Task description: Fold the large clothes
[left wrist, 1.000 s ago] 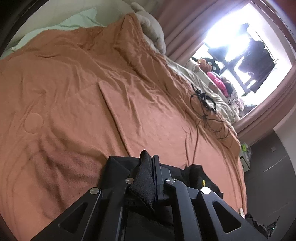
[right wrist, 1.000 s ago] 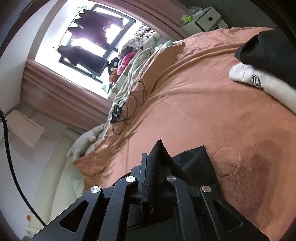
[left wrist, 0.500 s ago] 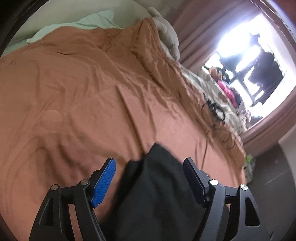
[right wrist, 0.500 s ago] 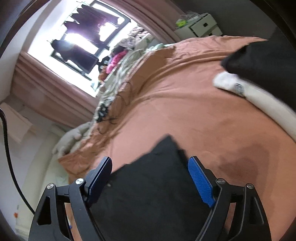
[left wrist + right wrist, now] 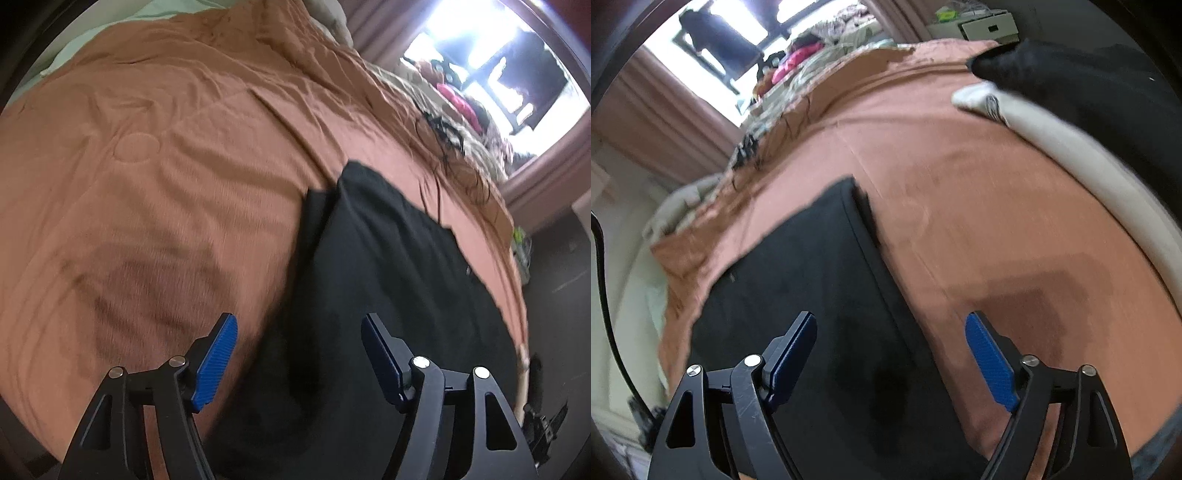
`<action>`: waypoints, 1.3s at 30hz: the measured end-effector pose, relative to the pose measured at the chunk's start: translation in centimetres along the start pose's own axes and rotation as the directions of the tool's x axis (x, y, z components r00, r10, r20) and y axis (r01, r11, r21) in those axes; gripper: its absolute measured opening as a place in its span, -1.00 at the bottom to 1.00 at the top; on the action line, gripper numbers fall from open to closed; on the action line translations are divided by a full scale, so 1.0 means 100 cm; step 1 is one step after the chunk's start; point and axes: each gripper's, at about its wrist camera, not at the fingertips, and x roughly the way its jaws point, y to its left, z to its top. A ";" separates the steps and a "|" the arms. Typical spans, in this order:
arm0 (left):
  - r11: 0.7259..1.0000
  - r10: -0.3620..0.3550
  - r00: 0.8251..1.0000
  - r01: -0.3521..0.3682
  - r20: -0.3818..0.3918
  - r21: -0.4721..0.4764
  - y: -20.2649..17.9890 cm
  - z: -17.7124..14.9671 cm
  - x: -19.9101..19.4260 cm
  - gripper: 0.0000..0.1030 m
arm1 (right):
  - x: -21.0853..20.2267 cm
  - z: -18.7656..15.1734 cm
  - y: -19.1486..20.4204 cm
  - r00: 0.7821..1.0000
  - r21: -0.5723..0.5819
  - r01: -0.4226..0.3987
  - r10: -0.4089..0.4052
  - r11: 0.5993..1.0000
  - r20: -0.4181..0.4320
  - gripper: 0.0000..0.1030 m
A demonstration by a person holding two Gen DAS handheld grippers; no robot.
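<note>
Laundry on an unmade bed: a black garment (image 5: pixel 388 280) lies flat on the rust-coloured bedspread (image 5: pixel 155 192), one straight edge doubled over a lower layer, which suggests a fold has just been laid and the cloth set down to rest. The left tool (image 5: pixel 299 354) hovers above the garment's near end with its blue-padded jaws spread wide and nothing between them; the right tool (image 5: pixel 890 354) hangs likewise over the same cloth, jaws apart and empty, one pad over black fabric and the other over bedspread. Both appear placed for smoothing or a fresh grasp at the near edge. Well apart, at the far right of the bed, a cream garment (image 5: pixel 1071 147) lies under another dark garment (image 5: pixel 1089 85); a small dark patch on the cream one is too blurred to read. Tangled black cables (image 5: pixel 439 129) lie toward the bright window (image 5: pixel 491 70).
</note>
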 end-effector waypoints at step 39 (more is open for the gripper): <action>1.000 0.009 0.999 -0.008 -0.032 0.029 -0.014 0.038 0.051 -0.47 | 0.062 0.040 0.030 0.999 -0.005 -0.003 0.003 1.000 -0.032 0.13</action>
